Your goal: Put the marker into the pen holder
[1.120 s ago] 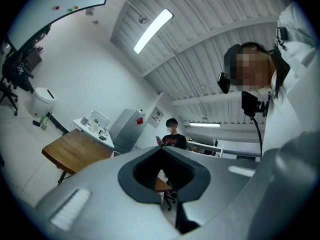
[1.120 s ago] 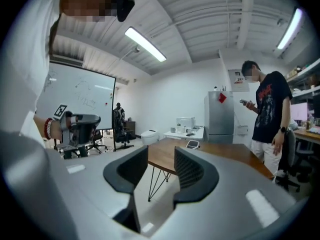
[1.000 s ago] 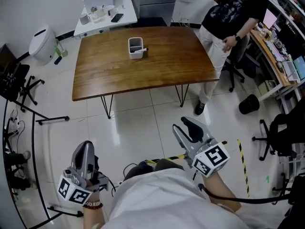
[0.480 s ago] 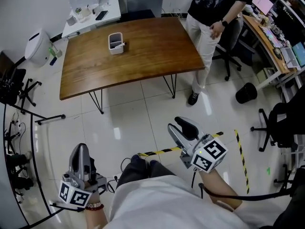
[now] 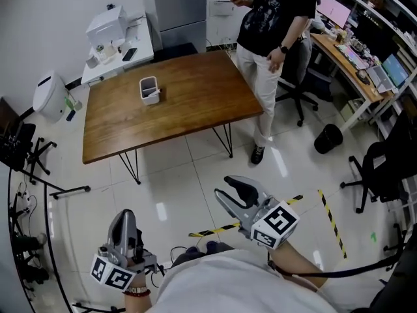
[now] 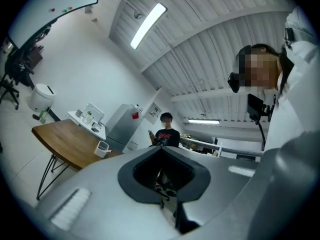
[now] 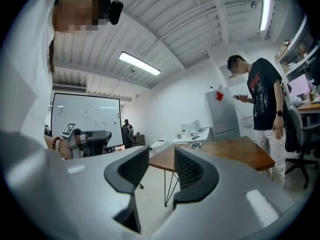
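One pen holder on one table; left tool closed, right tool parted.

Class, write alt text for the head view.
A wooden table bears a white pen holder, a person standing beside it. In the foreground, left hand-held gripper shut; right hand-held gripper empty, its jaws just opened wider.

The rectangular wooden table is showing warm brown, the small plastic pen holder white. The floor tape is showing yellow-and-black stripes
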Tool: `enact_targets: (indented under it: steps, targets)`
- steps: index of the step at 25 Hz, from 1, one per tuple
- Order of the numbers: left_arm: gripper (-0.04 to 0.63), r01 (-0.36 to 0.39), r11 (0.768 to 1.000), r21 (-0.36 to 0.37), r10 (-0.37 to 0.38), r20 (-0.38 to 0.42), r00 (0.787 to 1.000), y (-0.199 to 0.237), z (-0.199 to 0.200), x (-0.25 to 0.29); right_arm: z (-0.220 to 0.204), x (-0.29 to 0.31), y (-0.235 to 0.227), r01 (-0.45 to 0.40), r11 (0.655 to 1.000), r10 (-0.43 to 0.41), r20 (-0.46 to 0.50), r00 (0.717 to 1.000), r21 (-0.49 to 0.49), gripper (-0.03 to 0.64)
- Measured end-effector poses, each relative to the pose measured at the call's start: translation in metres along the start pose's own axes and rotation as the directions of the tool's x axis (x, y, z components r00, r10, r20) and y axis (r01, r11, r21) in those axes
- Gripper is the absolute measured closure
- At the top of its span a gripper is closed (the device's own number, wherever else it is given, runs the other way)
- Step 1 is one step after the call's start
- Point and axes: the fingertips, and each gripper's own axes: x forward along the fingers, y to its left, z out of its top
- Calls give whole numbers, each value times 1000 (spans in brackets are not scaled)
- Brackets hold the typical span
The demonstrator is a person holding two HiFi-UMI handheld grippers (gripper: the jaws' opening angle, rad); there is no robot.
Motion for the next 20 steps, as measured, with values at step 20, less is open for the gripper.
enact_targets:
  steps: [20]
  targets:
    - [618,147,989,-11,-147,-104,984,-33,-10,-31,-9,40,76,-54,997,50,-66,997,-60,476]
